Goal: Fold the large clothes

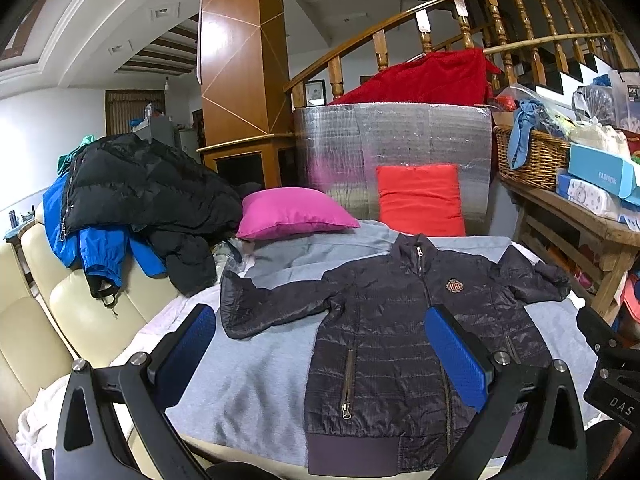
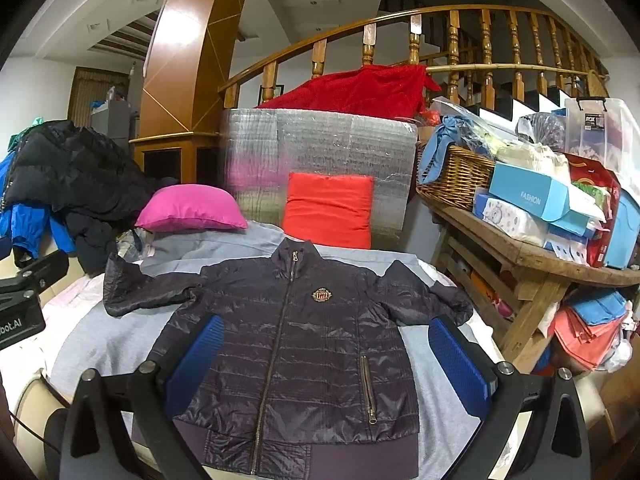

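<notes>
one quilted jacket (image 2: 288, 344), two cushions (image 2: 191, 209)

Both wrist views look forward and slightly down between their own fingers, sharing the nearby jacket (image 1: 400, 332) ahead, left camera offset leftward.

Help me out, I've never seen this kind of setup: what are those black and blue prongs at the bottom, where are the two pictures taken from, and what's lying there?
Those prongs are handheld tongs, one carried in each hand, each with a camera looking forward along its fingers. One picture comes from the left tongs, the other from the right tongs. Both are open and hold nothing. Ahead, a dark quilted jacket lies flat, zipped, sleeves spread, on a grey blanket. Behind it sit a pink pillow and a red pillow. A pile of coats rests to the left.
</notes>
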`<control>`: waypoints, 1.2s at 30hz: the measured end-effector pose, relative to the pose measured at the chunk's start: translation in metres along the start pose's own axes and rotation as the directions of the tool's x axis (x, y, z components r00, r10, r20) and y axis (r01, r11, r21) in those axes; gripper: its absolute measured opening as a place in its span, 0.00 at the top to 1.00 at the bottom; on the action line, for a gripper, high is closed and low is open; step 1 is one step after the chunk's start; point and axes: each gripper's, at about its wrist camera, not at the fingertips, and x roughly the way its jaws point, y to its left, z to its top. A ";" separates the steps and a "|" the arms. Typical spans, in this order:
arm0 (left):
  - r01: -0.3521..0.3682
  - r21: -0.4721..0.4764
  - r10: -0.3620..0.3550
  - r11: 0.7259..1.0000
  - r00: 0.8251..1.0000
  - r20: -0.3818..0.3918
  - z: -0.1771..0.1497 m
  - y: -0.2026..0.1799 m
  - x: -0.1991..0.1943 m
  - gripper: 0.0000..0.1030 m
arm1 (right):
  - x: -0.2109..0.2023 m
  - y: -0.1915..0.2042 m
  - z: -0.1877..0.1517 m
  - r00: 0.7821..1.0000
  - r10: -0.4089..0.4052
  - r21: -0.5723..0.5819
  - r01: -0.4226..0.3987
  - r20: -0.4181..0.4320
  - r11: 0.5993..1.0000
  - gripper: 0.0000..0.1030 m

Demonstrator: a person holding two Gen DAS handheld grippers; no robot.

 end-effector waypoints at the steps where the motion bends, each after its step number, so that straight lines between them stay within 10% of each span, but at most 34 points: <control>1: 0.002 0.001 -0.002 1.000 1.000 -0.002 0.000 -0.001 0.001 0.00 | 0.002 -0.001 0.000 1.000 -0.001 0.002 0.001 -0.002 1.000 0.00; 36: 0.018 0.025 -0.016 1.000 0.996 -0.087 -0.002 -0.028 0.064 0.00 | 0.047 -0.023 -0.002 0.997 -0.050 0.012 0.051 -0.056 0.999 0.00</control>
